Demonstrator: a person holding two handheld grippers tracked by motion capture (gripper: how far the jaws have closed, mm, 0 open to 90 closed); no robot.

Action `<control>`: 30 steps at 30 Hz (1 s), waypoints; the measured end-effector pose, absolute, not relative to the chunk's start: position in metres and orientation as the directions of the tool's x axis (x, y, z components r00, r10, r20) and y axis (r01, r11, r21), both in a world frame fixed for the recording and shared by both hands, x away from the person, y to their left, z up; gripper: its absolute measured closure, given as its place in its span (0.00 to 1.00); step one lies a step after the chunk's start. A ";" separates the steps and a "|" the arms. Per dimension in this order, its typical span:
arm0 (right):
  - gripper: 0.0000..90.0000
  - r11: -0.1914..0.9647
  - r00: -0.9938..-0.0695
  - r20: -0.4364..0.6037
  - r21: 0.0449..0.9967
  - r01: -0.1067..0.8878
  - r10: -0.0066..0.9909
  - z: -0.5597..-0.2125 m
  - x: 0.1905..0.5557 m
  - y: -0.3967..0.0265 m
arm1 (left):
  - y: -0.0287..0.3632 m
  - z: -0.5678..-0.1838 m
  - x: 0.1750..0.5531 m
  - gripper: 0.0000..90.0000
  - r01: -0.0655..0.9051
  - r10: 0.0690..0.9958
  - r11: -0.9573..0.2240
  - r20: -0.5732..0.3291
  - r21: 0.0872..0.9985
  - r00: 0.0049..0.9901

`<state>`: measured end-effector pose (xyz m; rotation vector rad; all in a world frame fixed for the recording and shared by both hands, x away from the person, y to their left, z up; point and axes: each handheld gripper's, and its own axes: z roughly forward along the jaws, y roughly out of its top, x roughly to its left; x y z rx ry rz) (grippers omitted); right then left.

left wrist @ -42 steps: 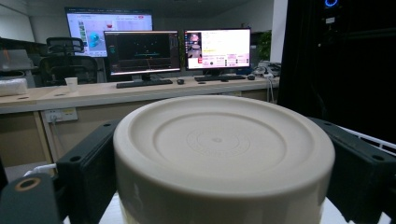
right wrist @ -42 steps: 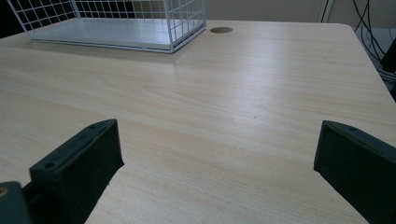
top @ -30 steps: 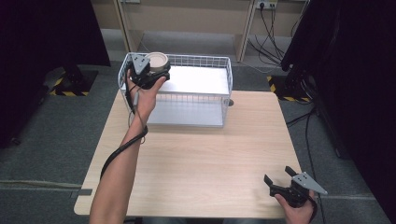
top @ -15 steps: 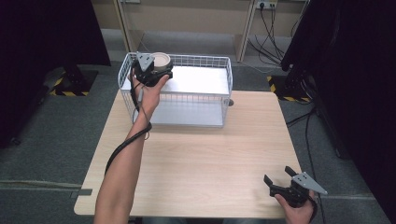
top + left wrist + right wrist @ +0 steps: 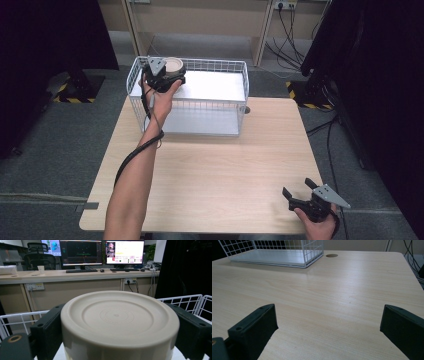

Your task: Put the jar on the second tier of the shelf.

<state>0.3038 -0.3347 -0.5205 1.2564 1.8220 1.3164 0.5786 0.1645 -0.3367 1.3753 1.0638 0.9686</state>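
Currently your left gripper (image 5: 170, 75) clamps the round cream plastic bowl (image 5: 119, 322), held upside down over the white wire basket's (image 5: 240, 85) far-left corner. Your right gripper (image 5: 303, 196) rests spread wide, well apart from that basket.

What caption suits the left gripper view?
Left gripper clamps an upside-down cream bowl above a white wire basket.

I found one cream-coloured round container (image 5: 117, 322), plastic by its look, with its flat circular face uppermost; that face carried concentric moulded rings and a faint central emblem I could not read. It sat level and upright, clamped on both sides. I located it over the rear left corner of the white wire basket (image 5: 240, 100) at the desk's far edge.
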 end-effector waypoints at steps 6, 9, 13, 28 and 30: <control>0.01 0.079 -0.406 0.081 0.929 0.363 0.910 -0.521 0.304 -0.335 | 0.164 -0.340 0.581 0.12 0.080 0.962 0.006 -0.028 0.997 0.273; 0.01 0.079 -0.407 0.080 0.929 0.361 0.910 -0.521 0.304 -0.335 | 0.164 -0.343 0.582 0.12 0.078 0.961 0.008 -0.029 0.997 0.274; 0.01 0.081 -0.408 0.079 0.929 0.361 0.910 -0.521 0.304 -0.335 | 0.164 -0.344 0.583 0.12 0.070 0.961 0.012 -0.030 0.997 0.273; 0.01 0.084 -0.408 0.075 0.930 0.358 0.910 -0.521 0.304 -0.334 | 0.167 -0.348 0.583 0.11 0.057 0.956 0.023 -0.039 0.998 0.291; 0.01 0.084 -0.407 0.075 0.930 0.358 0.910 -0.521 0.303 -0.334 | 0.167 -0.348 0.583 0.11 0.056 0.955 0.020 -0.036 0.998 0.294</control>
